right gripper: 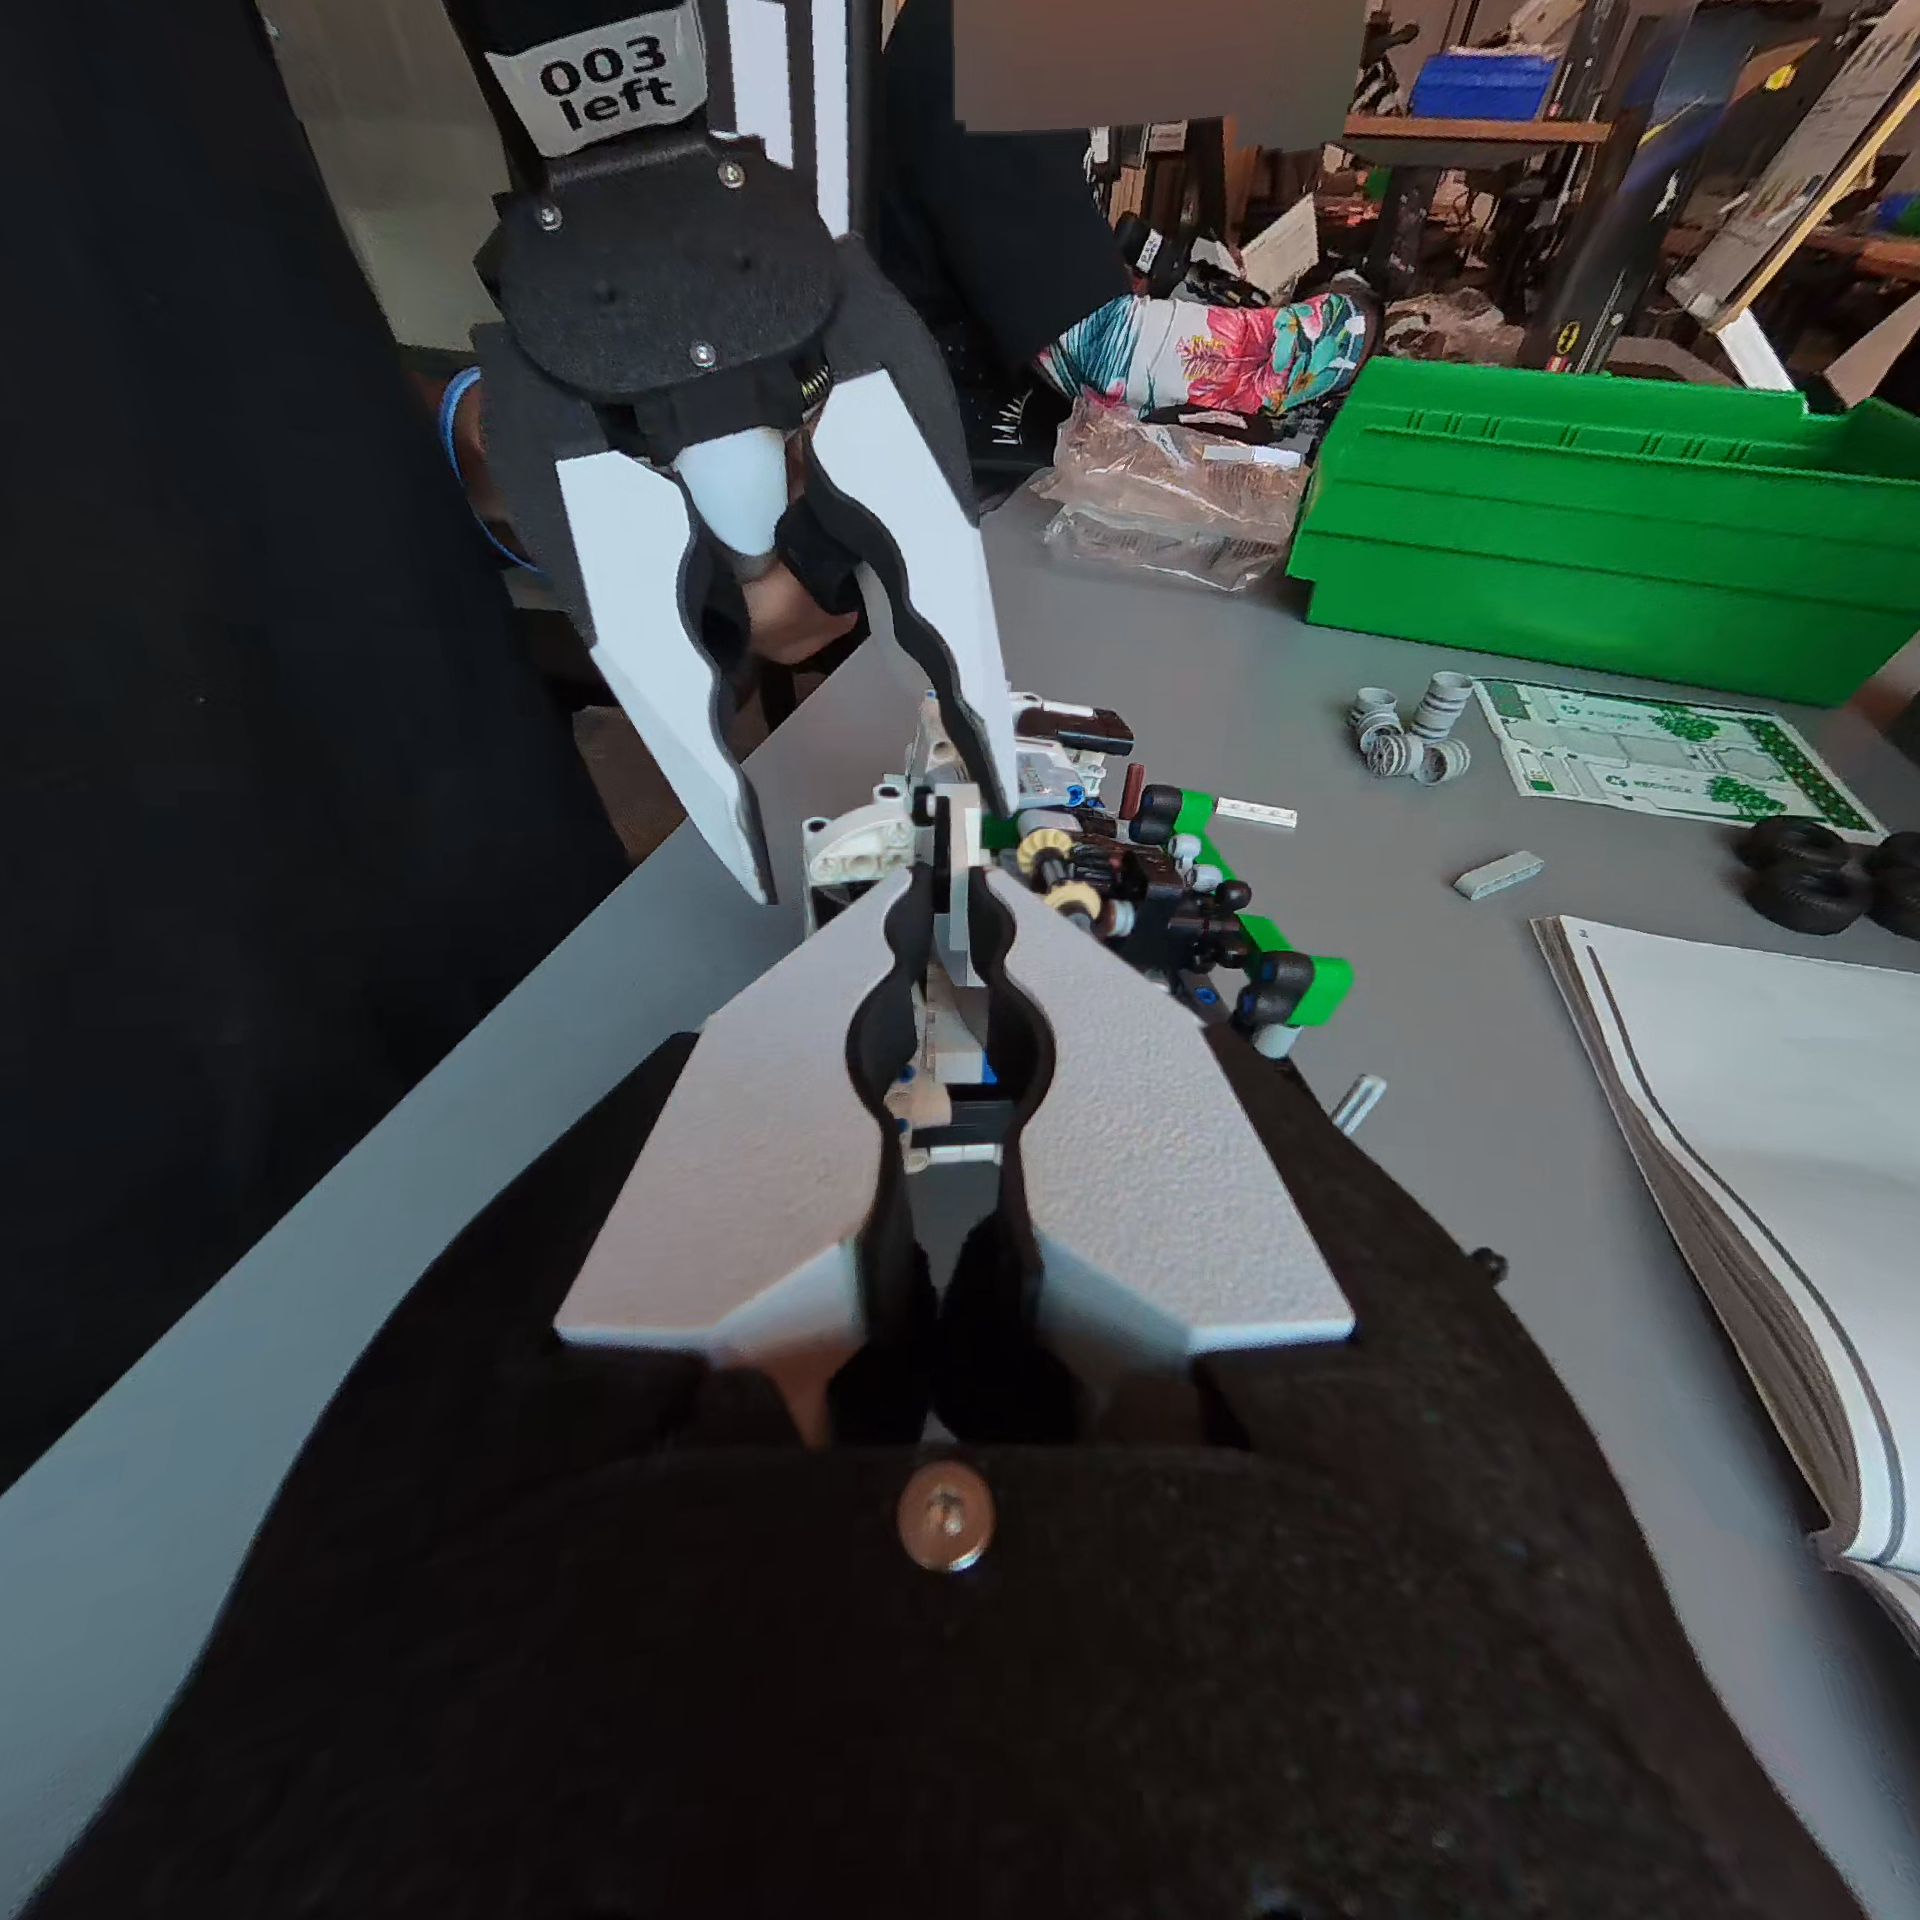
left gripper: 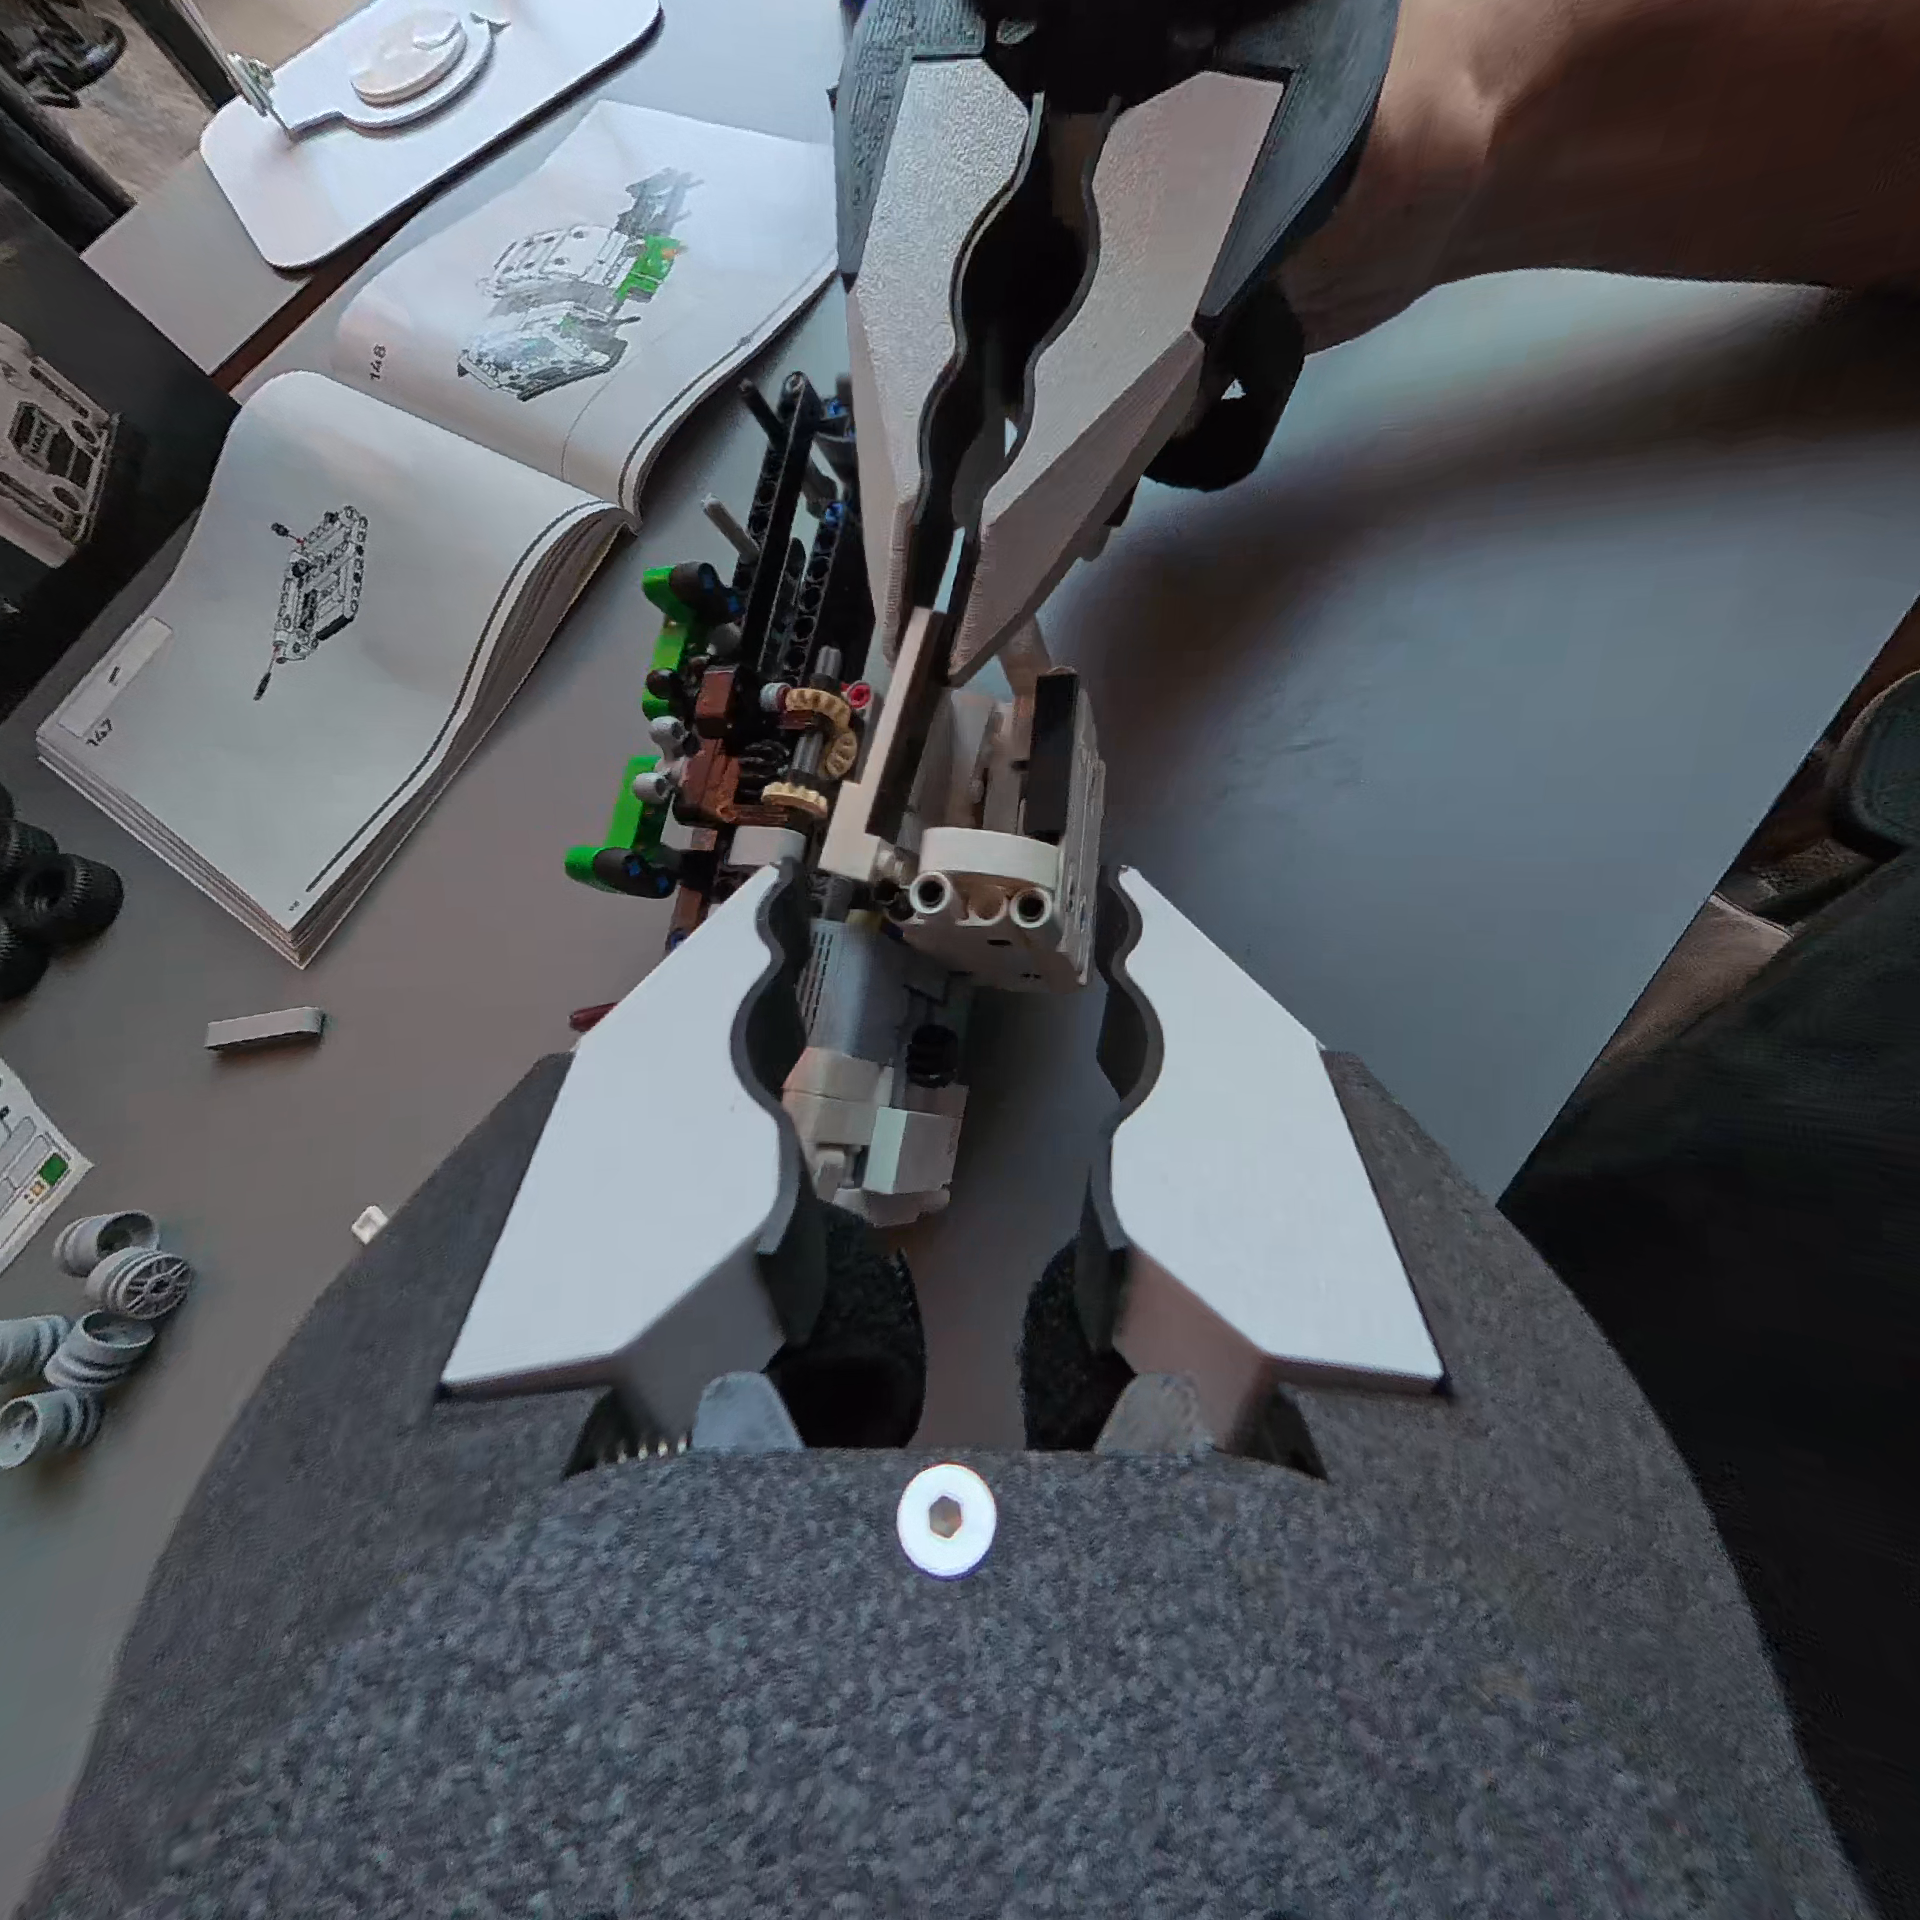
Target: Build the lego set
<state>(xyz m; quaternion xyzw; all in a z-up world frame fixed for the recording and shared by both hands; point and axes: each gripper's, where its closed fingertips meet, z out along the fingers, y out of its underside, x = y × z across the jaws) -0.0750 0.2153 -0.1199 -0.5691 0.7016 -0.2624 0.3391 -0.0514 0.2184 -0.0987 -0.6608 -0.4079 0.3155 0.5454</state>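
Grey table [left gripper: 1403, 727], frame centre: lego model [left gripper: 810, 748] | left gripper [left gripper: 951, 894] fingers spread wide around its white end | right gripper [right gripper: 948, 883] pinched on a white beam [left gripper: 904, 717] | instruction book [left gripper: 343, 623] upper left

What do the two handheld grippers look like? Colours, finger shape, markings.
Both match: the left gripper and the right gripper have speckled black printed bodies and white wedge fingers lined with wavy black pads. The left one bears a white label and small screws; the right has a central bolt.

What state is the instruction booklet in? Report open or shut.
Open: the instruction booklet lies flat on the grey table, both pages spread.
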